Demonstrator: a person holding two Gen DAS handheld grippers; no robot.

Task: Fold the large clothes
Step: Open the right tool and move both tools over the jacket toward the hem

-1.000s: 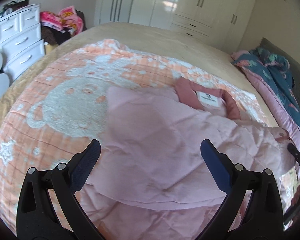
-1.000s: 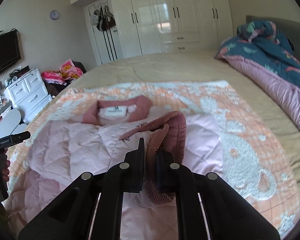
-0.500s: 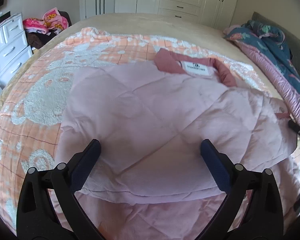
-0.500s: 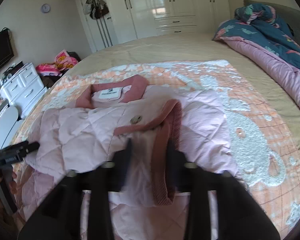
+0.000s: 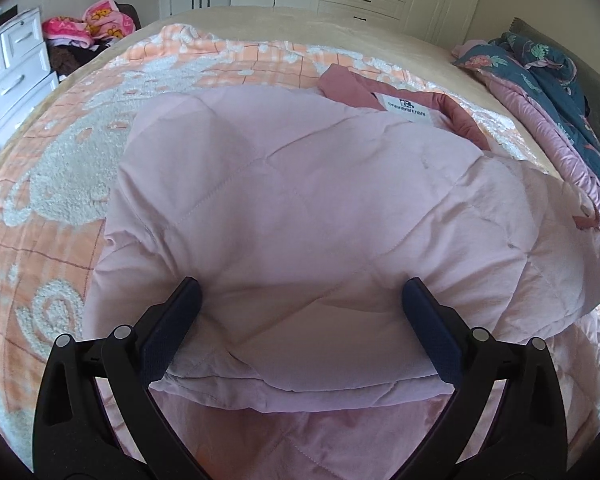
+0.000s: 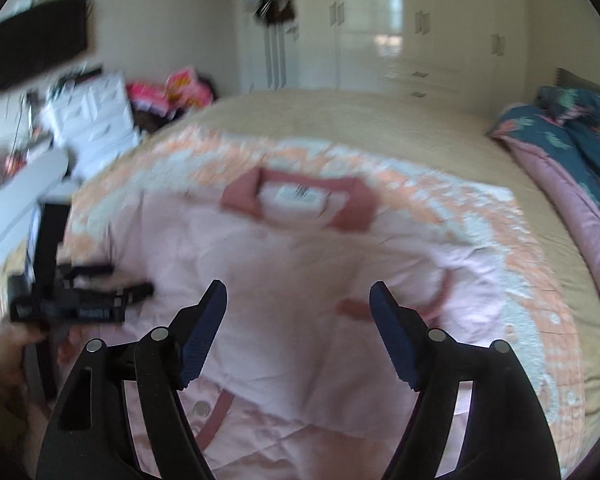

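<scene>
The jaws of the left gripper point(image 5: 300, 300) stand wide apart, straddling a folded pink layer of the quilted jacket point(image 5: 308, 208); whether the pads press the cloth I cannot tell. The jacket lies spread on the orange blanket point(image 5: 52, 184) atop the bed point(image 6: 340, 120), its dark pink collar point(image 6: 300, 200) toward the wardrobe point(image 6: 380, 40). The jaws of the right gripper point(image 6: 298, 304) are opening above the jacket, nothing pinched between them. Right of the jacket lies a teal floral quilt point(image 6: 572, 128).

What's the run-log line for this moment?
stage: sleeves folded in | pink quilted jacket: on bed blanket | left gripper: open | right gripper: opening, empty
</scene>
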